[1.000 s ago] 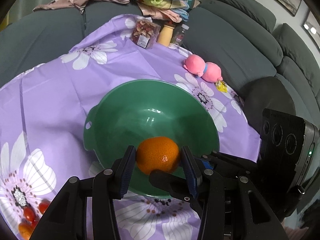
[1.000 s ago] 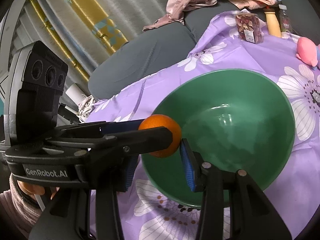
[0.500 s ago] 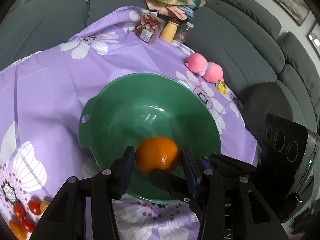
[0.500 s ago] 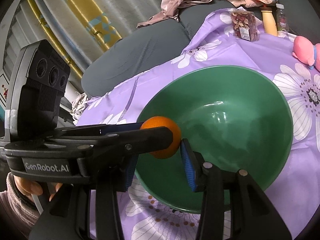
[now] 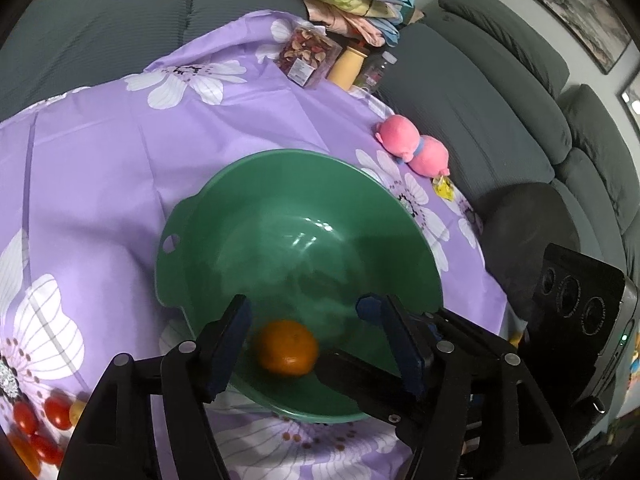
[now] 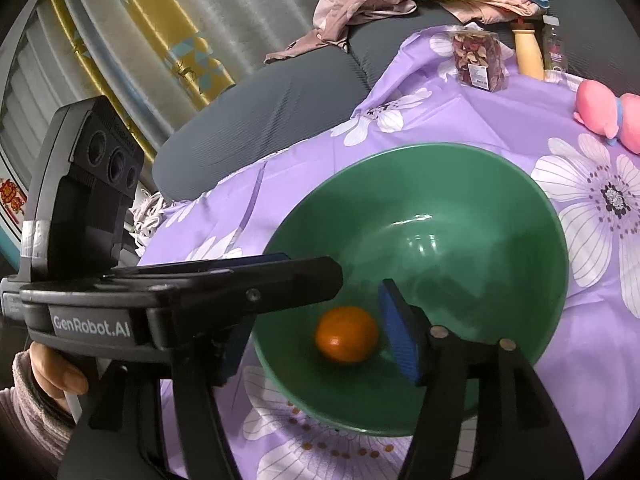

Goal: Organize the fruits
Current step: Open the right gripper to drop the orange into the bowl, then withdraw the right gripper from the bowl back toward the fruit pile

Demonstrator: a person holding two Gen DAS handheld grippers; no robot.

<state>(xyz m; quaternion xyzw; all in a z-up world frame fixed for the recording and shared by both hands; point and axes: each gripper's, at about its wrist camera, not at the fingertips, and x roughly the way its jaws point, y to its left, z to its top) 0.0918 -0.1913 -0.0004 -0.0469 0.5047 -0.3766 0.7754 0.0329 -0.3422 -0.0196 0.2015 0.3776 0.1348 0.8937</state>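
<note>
An orange mandarin [image 5: 287,347] lies inside the green bowl [image 5: 208,216] near its front wall; it also shows in the right wrist view [image 6: 346,339]. My left gripper [image 5: 306,330] is open above the bowl's front rim, its blue pads apart on either side of the fruit and clear of it. My right gripper [image 6: 320,328] is open over the same bowl [image 6: 520,184], and the left gripper's body crosses in front of it. Small red tomatoes [image 5: 38,426] lie on the cloth at the lower left.
A purple flowered cloth [image 5: 100,152] covers the table. A packet of dried fruit [image 5: 306,56], a tan bottle [image 5: 348,65] and a clear bottle [image 5: 376,72] stand at the far edge. A pink plush toy [image 5: 412,148] lies right of the bowl. A grey sofa [image 5: 500,92] surrounds the table.
My left gripper has opened and let go of the mandarin, which has dropped into the green bowl. Both grippers have stayed over the bowl's front rim.
</note>
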